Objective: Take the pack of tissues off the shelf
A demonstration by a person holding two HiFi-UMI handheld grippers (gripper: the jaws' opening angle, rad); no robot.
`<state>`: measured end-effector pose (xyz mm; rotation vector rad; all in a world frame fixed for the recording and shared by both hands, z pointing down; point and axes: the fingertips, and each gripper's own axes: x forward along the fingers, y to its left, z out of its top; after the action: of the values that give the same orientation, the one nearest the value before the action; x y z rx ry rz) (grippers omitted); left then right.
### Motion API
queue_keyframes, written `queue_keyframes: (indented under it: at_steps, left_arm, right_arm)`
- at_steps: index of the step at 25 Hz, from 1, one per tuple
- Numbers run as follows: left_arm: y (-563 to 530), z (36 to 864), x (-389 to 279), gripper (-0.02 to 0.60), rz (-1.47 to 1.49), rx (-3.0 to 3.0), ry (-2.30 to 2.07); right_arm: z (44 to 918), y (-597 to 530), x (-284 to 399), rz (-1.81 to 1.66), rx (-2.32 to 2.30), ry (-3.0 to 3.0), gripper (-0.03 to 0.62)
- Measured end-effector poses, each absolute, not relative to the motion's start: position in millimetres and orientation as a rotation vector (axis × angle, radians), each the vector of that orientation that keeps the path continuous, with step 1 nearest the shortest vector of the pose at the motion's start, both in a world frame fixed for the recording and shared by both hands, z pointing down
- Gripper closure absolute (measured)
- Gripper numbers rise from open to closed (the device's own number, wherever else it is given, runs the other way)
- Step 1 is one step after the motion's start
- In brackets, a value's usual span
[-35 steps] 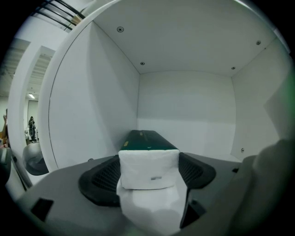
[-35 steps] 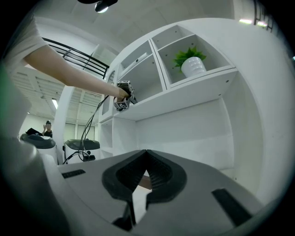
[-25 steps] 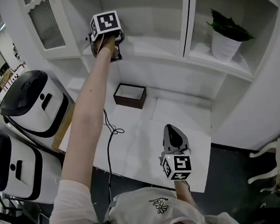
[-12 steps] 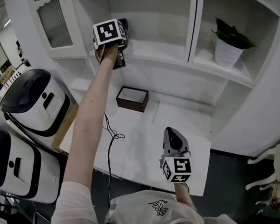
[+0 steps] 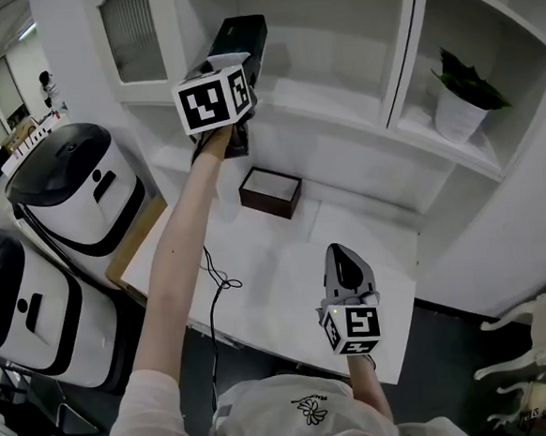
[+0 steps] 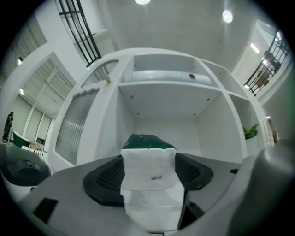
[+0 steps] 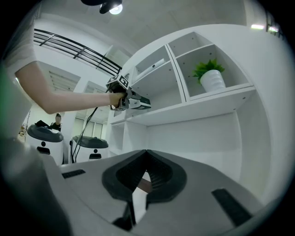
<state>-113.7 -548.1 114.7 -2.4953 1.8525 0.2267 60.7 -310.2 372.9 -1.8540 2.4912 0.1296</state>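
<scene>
Since the earlier frame the left claw [image 5: 238, 63] has drawn back from the shelf [image 5: 315, 94] toward the upper left of the frame, with the pack of tissues [image 5: 240, 38] clamped between its jaws. The pack seems clear of the shelf board, though the angle is poor. The right claw [image 5: 344, 265] hangs closed and empty at lower centre. Little is left beyond bringing the pack fully away.

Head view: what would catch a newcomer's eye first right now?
The raised left gripper stands out, clamped on the pack of tissues in front of the white shelf unit. Next come the potted plant in its right compartment and the right gripper, shut and empty, low over the table.
</scene>
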Motion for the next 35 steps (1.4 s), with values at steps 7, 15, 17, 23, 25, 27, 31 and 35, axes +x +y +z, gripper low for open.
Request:
queue_keyframes:
  at_steps: [7, 15, 17, 23, 25, 27, 31, 35]
  left_arm:
    - [-441.8, 93.7, -143.9, 0.239, 0.427, -2.344, 1.697]
    - [-312.2, 114.4, -182.2, 0.239, 0.5, -2.052, 1.661]
    - [-287.0, 125.9, -191.7, 0.238, 0.507, -2.006, 1.678]
    - [-227.3, 175.0, -220.8, 0.238, 0.541, -1.909, 1.794]
    - [-216.7, 192.0, -229.4, 0.238, 0.561, -1.921, 1.842]
    - [-210.1, 208.2, -235.8, 0.238, 0.573, -1.937, 1.871]
    - [-198.7, 235.5, -240.7, 0.238, 0.539, -1.936, 1.891]
    - [-194.3, 252.1, -240.9, 0.238, 0.553, -1.952, 1.922]
  right_arm:
    - [340.3, -301.0, 27.8, 0.294, -1.757, 2.529, 0.591]
    - [289.0, -294.5, 4.5, 0.458, -1.628, 2.478, 0.591]
    - [281.0, -290.9, 0.7, 0.486, -1.608, 2.464, 0.591]
    - [272.6, -280.9, -16.0, 0.529, -1.552, 2.46, 0.591]
    - [272.9, -277.6, -22.3, 0.535, -1.533, 2.47, 0.591]
    - [274.0, -274.6, -28.2, 0.539, -1.518, 2.482, 0.591]
    - [279.2, -269.2, -37.6, 0.538, -1.491, 2.5, 0.591]
    - [286.2, -266.9, -41.5, 0.53, -1.491, 2.515, 0.591]
